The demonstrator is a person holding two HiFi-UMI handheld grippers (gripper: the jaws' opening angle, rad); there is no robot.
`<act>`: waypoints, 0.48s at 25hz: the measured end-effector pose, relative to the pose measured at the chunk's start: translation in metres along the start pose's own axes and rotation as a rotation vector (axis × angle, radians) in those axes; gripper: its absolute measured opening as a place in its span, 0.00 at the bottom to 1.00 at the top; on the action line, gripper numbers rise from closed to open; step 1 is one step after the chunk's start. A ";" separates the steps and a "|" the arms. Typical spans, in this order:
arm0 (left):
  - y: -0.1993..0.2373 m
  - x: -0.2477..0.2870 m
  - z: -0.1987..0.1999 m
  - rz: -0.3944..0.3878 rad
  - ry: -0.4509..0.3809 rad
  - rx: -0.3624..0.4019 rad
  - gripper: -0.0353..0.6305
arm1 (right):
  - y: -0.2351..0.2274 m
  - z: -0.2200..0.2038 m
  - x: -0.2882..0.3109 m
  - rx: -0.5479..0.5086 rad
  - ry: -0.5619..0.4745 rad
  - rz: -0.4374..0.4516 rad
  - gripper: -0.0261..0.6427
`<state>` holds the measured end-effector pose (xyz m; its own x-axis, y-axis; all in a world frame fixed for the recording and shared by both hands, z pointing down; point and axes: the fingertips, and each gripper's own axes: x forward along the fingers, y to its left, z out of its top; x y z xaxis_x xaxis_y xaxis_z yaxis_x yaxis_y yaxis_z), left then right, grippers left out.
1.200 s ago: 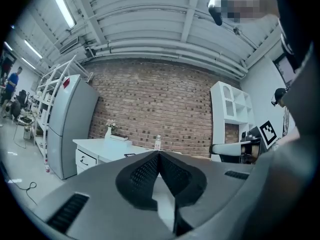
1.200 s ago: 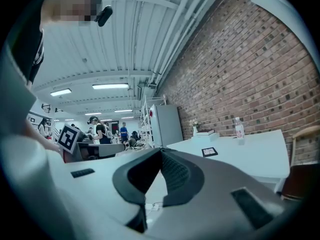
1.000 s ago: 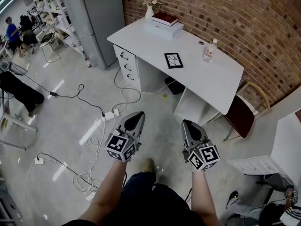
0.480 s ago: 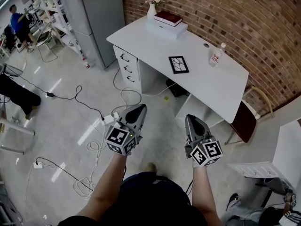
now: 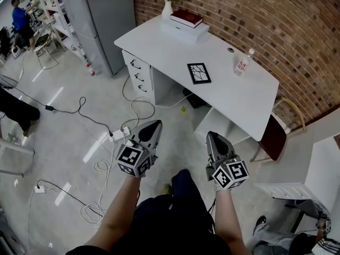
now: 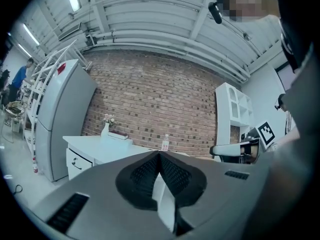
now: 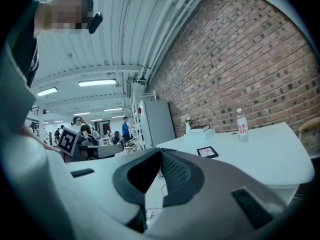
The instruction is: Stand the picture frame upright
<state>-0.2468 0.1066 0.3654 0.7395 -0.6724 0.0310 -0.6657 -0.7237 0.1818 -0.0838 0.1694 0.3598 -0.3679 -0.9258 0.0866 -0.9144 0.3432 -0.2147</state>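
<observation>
On the white surface [image 5: 234, 97] by the brick wall, the picture frame [image 5: 198, 73] lies flat on its back, near the middle. A water bottle [image 5: 242, 63] stands well to its right, and a stack of books [image 5: 186, 20] with a vase [image 5: 167, 8] sits at the far end. The person stands on the floor well short of it, with the left gripper [image 5: 157, 125] and the right gripper [image 5: 211, 136] held out level toward it. Both are empty. The left fingers [image 6: 144, 174] are pressed together with nothing between them, and so are the right fingers [image 7: 176, 172].

This looks like the approach step, and the frame is untouched. The next move probably calls for closing the remaining gap, opening one pair of fingers and getting them onto an edge of the frame so it can be tipped up. The other gripper could steady it.

Compared with a second ago, a leg has swung forward between the arms, so the person is mid-stride. The surface sits slightly differently in the head view. The frame has not moved and both grippers have stayed shut.
</observation>
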 end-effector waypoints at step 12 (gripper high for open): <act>0.021 0.053 0.002 -0.005 0.013 0.002 0.06 | -0.036 0.001 0.056 0.011 0.013 0.038 0.05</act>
<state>-0.2221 0.0551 0.3688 0.7443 -0.6664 0.0430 -0.6619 -0.7276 0.1803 -0.0711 0.1051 0.3718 -0.4046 -0.9100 0.0911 -0.8978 0.3762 -0.2291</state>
